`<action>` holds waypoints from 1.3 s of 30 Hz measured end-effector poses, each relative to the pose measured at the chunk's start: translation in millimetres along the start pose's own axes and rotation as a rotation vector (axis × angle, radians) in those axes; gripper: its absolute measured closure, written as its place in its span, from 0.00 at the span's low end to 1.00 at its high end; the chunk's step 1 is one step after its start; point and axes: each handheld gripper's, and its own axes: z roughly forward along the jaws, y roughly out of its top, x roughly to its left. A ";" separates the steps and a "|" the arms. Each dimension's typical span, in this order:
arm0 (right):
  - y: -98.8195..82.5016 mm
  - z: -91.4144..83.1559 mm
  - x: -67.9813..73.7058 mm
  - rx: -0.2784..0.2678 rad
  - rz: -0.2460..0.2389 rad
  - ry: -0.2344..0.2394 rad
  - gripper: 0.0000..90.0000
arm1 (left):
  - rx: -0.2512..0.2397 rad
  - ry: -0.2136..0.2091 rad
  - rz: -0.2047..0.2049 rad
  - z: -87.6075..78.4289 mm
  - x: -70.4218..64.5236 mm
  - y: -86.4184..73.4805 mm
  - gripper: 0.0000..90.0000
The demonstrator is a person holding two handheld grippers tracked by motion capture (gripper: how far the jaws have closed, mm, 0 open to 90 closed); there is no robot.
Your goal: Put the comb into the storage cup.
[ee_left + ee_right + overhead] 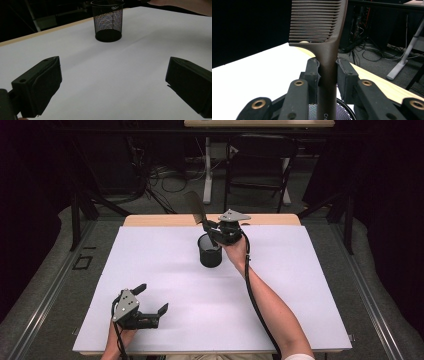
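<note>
While the left gripper (150,302) rests low on the white table cover (165,270) at about seven o'clock in the high view, its jaws stand wide apart with nothing between them; in the left gripper view only bare cover lies between the two black pads. The right gripper (212,231) is up near twelve o'clock of the table, over the black mesh cup (210,251), and its jaws are clenched on the handle of a dark brown comb (324,45). In the right gripper view the pads (313,72) press the handle from both sides, the toothed part rises above them, and the handle's lower end points down toward the rim of the cup just beneath. In the high view the comb leans up and away toward eleven o'clock from the gripper. The cup stands upright near the far middle of the cover, well apart from the left gripper; seen from that gripper it sits at twelve o'clock.
</note>
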 end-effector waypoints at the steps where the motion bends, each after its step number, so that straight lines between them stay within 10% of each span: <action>1: -0.5 0.2 0.1 0.001 0.001 -0.001 0.81 | 0.001 0.000 0.003 0.1 0.2 0.0 0.01; 39: -20.3 5.3 7.7 0.041 -0.028 -0.017 0.81 | 0.002 0.001 0.006 -0.3 -0.2 -0.1 0.01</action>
